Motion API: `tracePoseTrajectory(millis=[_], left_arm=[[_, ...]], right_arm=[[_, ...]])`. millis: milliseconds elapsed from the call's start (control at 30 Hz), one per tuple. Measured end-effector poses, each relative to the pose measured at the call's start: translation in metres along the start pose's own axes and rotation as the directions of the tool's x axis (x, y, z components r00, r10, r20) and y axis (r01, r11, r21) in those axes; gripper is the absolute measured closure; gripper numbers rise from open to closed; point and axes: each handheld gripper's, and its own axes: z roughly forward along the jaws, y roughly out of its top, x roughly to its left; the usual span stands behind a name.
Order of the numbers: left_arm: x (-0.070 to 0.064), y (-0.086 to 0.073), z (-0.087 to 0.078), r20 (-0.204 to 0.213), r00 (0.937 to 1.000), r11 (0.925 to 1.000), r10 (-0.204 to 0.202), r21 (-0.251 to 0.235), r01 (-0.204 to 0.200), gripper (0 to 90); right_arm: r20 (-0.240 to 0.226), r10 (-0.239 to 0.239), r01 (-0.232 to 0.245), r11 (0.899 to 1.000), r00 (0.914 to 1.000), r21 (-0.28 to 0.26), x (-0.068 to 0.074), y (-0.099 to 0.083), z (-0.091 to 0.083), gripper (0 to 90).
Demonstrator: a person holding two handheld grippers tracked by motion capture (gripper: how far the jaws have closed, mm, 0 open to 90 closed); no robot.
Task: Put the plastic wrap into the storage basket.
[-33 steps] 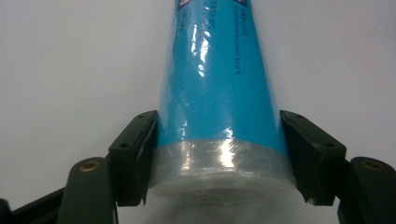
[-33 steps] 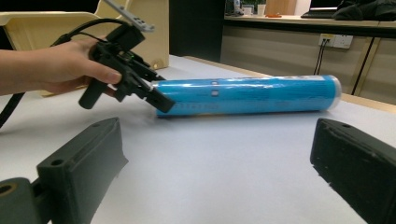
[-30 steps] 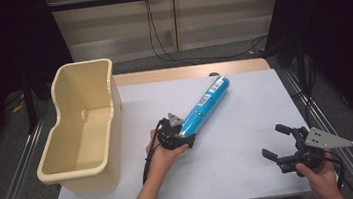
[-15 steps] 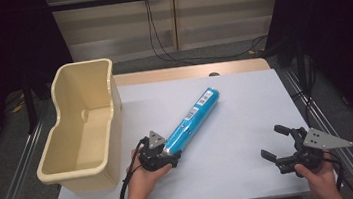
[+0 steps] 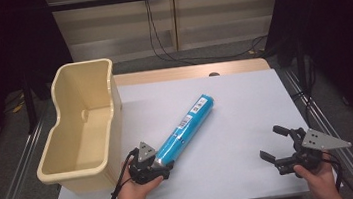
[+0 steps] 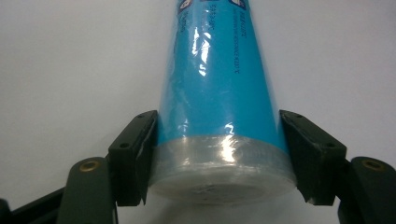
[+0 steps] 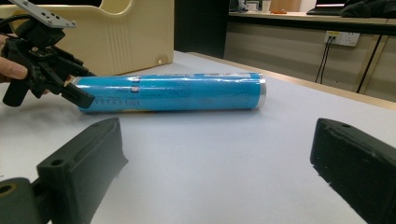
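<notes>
A long blue tube (image 5: 184, 128) lies on the white worktop (image 5: 245, 101), running diagonally from near the front left toward the middle. Its near end sits between the jaws of the left tongs (image 5: 159, 163), which are clamped on either side of the clear-capped base; in the left gripper view both black jaws press against the tube (image 6: 218, 93). The far end of the tube points away toward the back right. The right tongs (image 5: 274, 143) rest near the front right corner of the worktop, well apart from the tube, jaws spread wide with nothing between them. A cream plastic bin (image 5: 82, 125) stands just beside the tube's gripped end, on the left edge.
</notes>
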Motion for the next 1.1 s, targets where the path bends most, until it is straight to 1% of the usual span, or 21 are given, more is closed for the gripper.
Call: tracePoseTrajectory(millis=[33, 67, 133, 167, 200, 233, 300, 333, 400, 433, 567, 667, 700, 767, 800, 867, 933, 967, 1033, 1067, 1100], left_arm=[[0.0, 0.001, 0.0, 0.001, 1.0, 1.0, 0.006, 0.005, -0.006, 32.1], [0.0, 0.001, 0.0, 0.005, 1.0, 1.0, 0.001, 0.007, -0.001, 32.0], [0.002, 0.002, -0.001, 0.017, 0.9998, 1.0, -0.004, -0.003, 0.004, 30.4], [0.002, 0.004, -0.001, 0.024, 0.9996, 0.9998, -0.012, -0.013, 0.013, 28.4], [0.003, 0.006, -0.001, 0.03, 0.9995, 0.9999, -0.007, -0.007, 0.007, 28.4], [0.003, 0.008, -0.001, 0.026, 0.9996, 1.0, -0.006, -0.005, 0.006, 27.3], [0.001, 0.013, 0.003, 0.041, 0.9991, 1.0, -0.008, 0.005, 0.008, 25.3], [0.001, 0.013, 0.003, 0.041, 0.9991, 1.0, -0.008, 0.005, 0.008, 24.0], [0.001, 0.02, 0.006, 0.037, 0.9993, 0.9998, 0.0, 0.018, -0.001, 23.7], [0.001, 0.023, 0.008, 0.039, 0.9992, 0.9998, -0.007, 0.017, 0.006, 23.1], [0.003, 0.038, 0.013, 0.044, 0.999, 0.9999, -0.01, 0.011, 0.009, 22.8], [0.004, 0.051, 0.02, 0.052, 0.9986, 0.9996, -0.013, 0.027, 0.012, 22.0], [0.004, 0.057, 0.023, 0.053, 0.9986, 0.9994, -0.01, 0.035, 0.008, 21.4], [0.005, 0.065, 0.028, 0.06, 0.998, 0.9985, -0.019, 0.052, 0.016, 20.6], [0.005, 0.068, 0.03, 0.06, 0.9981, 0.9979, -0.015, 0.063, 0.012, 20.6], [0.007, 0.077, 0.036, 0.063, 0.9975, 0.9967, -0.034, 0.076, 0.029, 20.3], [0.009, 0.086, 0.042, 0.066, 0.997, 0.9941, -0.039, 0.104, 0.032, 19.9], [0.01, 0.089, 0.045, 0.066, 0.9967, 0.9936, -0.048, 0.105, 0.041, 19.8], [0.011, 0.098, 0.05, 0.059, 0.9974, 0.992, -0.04, 0.122, 0.033, 19.7], [0.011, 0.101, 0.052, 0.062, 0.9969, 0.9914, -0.048, 0.124, 0.04, 19.7], [0.011, 0.104, 0.055, 0.064, 0.9969, 0.9911, -0.045, 0.128, 0.037, 19.8]], right_arm=[[0.0, 0.0, 0.0, 1.0, 1.0, 0.0, 0.0, 0.0, 0.0, 2.2], [0.0, 0.0, 0.0, 1.0, 1.0, 0.0, 0.0, 0.0, 0.0, 2.2], [-0.001, -0.002, 0.002, 1.0, 1.0, -0.001, 0.0, 0.0, 0.0, 2.2], [0.0, -0.001, 0.001, 1.0, 1.0, -0.003, 0.0, 0.0, 0.0, 2.2], [0.0, -0.001, 0.001, 1.0, 1.0, -0.003, 0.0, 0.0, 0.0, 2.2], [-0.001, -0.001, 0.001, 1.0, 1.0, -0.003, 0.0, 0.0, 0.0, 2.2], [-0.001, 0.001, -0.001, 1.0, 1.0, 0.0, -0.001, 0.0, 0.0, 2.2], [-0.001, 0.001, -0.001, 1.0, 1.0, 0.0, -0.001, 0.0, 0.0, 2.2], [0.0, 0.0, 0.0, 1.0, 1.0, -0.003, -0.001, 0.0, 0.0, 2.2], [0.001, 0.002, -0.002, 1.0, 1.0, -0.007, -0.001, 0.0, 0.0, 2.2], [0.003, 0.005, -0.005, 1.0, 1.0, -0.003, -0.002, 0.0, -0.001, 2.2], [0.003, 0.008, -0.008, 1.0, 1.0, -0.005, -0.003, 0.0, -0.001, 2.2], [0.003, 0.007, -0.006, 1.0, 1.0, -0.005, -0.003, 0.0, -0.001, 2.2], [0.002, 0.006, -0.006, 1.0, 1.0, -0.005, -0.003, 0.0, -0.001, 2.2], [0.002, 0.006, -0.006, 1.0, 1.0, -0.005, -0.003, 0.0, -0.001, 2.2], [0.003, 0.007, -0.007, 1.0, 1.0, -0.005, -0.003, 0.0, -0.001, 2.2], [0.002, 0.009, -0.009, 1.0, 1.0, -0.002, -0.004, 0.0, -0.001, 2.2], [0.002, 0.01, -0.01, 1.0, 1.0, -0.002, -0.004, 0.0, -0.001, 2.2], [0.002, 0.007, -0.007, 1.0, 1.0, -0.002, -0.004, 0.0, -0.001, 2.2], [0.003, 0.007, -0.007, 1.0, 1.0, -0.003, -0.004, 0.0, -0.002, 2.2], [0.002, 0.01, -0.01, 1.0, 0.9999, -0.004, -0.004, 0.0, -0.002, 2.2]])
